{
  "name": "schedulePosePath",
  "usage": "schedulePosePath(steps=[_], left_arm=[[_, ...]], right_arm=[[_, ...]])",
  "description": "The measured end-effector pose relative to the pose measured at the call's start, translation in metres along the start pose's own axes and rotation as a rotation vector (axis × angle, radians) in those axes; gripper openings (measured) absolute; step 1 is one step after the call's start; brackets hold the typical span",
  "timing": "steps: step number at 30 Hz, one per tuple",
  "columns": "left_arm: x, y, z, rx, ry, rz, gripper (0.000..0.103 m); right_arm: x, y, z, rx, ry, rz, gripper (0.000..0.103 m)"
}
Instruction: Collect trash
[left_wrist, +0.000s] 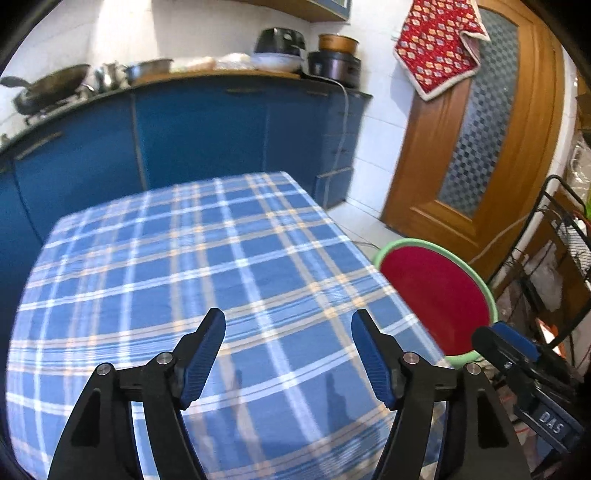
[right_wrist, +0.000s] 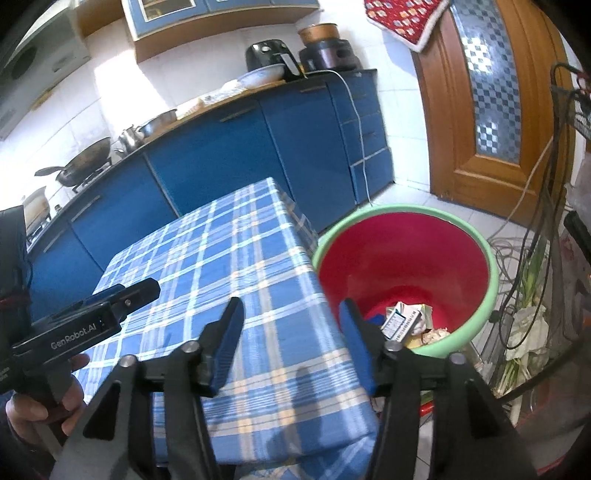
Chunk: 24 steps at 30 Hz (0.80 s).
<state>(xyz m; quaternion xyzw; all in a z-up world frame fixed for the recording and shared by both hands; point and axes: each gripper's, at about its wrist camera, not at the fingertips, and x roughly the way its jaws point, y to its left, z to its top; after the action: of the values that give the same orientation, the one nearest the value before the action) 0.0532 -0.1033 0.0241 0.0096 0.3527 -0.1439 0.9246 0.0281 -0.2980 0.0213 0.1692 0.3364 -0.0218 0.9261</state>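
A red bucket with a green rim (right_wrist: 476, 236) stands on the floor at the table's right edge; it also shows in the left wrist view (left_wrist: 436, 288). Inside it lie a printed carton (right_wrist: 400, 323) and other scraps of trash. My left gripper (left_wrist: 288, 317) is open and empty above the blue plaid tablecloth (left_wrist: 184, 277). My right gripper (right_wrist: 291, 306) is open and empty over the table's right edge (right_wrist: 258, 295), its right finger in front of the bucket. The left gripper shows at the left of the right wrist view (right_wrist: 122, 299).
Blue kitchen cabinets (left_wrist: 203, 125) run behind the table, with a wok (left_wrist: 51, 88), pots and appliances on the counter. A wooden door (left_wrist: 480, 129) is at right with a red cloth (left_wrist: 439, 40) hung on it. A wire rack (left_wrist: 561, 240), cables and bags crowd the floor beyond the bucket.
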Motion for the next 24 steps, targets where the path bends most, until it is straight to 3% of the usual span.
schedulePosePath(steps=[5, 16, 24], left_arm=[[-0.016, 0.013, -0.01, -0.041, -0.034, 0.047, 0.073], [-0.035, 0.025, -0.028, -0.072, -0.074, 0.106, 0.073], [-0.042, 0.024, -0.034, -0.066, -0.099, 0.123, 0.073]], right_arm=[[-0.01, 0.017, -0.003, -0.037, -0.039, -0.003, 0.076], [-0.028, 0.038, -0.016, -0.069, -0.099, -0.027, 0.084], [-0.031, 0.047, -0.025, -0.094, -0.105, -0.039, 0.085]])
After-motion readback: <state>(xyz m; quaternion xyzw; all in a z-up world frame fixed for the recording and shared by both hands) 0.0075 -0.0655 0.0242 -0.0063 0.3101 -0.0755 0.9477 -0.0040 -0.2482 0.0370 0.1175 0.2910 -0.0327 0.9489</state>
